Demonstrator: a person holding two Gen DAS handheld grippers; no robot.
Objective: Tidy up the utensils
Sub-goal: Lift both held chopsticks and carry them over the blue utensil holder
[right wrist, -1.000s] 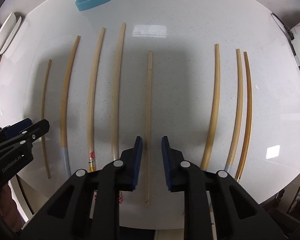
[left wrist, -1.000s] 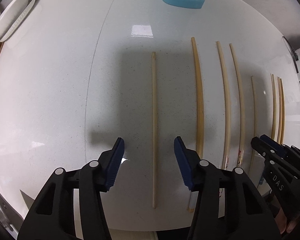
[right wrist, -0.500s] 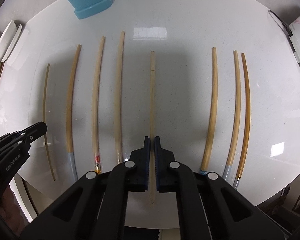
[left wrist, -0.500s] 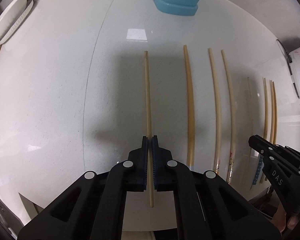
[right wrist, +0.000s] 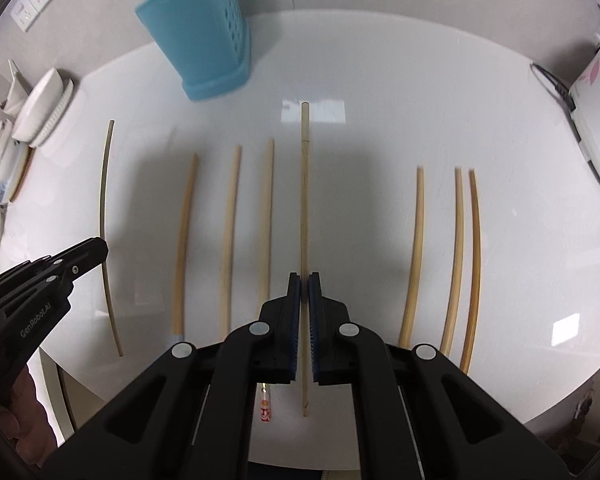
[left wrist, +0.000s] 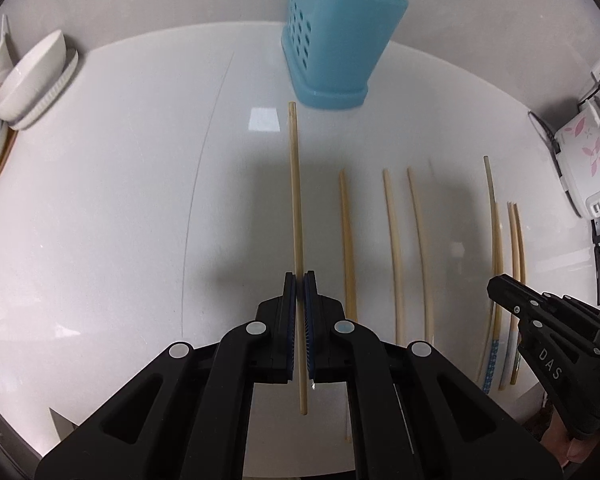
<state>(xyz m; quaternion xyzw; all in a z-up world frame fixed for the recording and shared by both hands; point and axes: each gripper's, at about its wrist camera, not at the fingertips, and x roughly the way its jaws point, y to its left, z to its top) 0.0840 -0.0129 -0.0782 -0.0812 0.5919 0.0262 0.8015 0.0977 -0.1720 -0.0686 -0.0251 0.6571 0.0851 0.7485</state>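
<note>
My left gripper (left wrist: 299, 280) is shut on a wooden chopstick (left wrist: 295, 200) and holds it lifted above the white table, pointing at the blue utensil holder (left wrist: 336, 48). My right gripper (right wrist: 304, 282) is shut on another wooden chopstick (right wrist: 305, 192), also lifted. The blue holder shows in the right wrist view (right wrist: 204, 36) at the far left, with chopsticks inside it. Several more chopsticks (right wrist: 230, 236) lie in a row on the table (right wrist: 380, 80). Each gripper shows at the edge of the other's view: the right one (left wrist: 500, 286), the left one (right wrist: 96, 246).
White bowls and plates (left wrist: 32, 80) stand at the far left edge. A white appliance with pink flowers (left wrist: 584, 152) sits at the far right with its cable. The table's front edge runs just under my grippers.
Both grippers closed on a chopstick each, then lifted them off the table and tilted up, so the blue holder came into fuller view.
</note>
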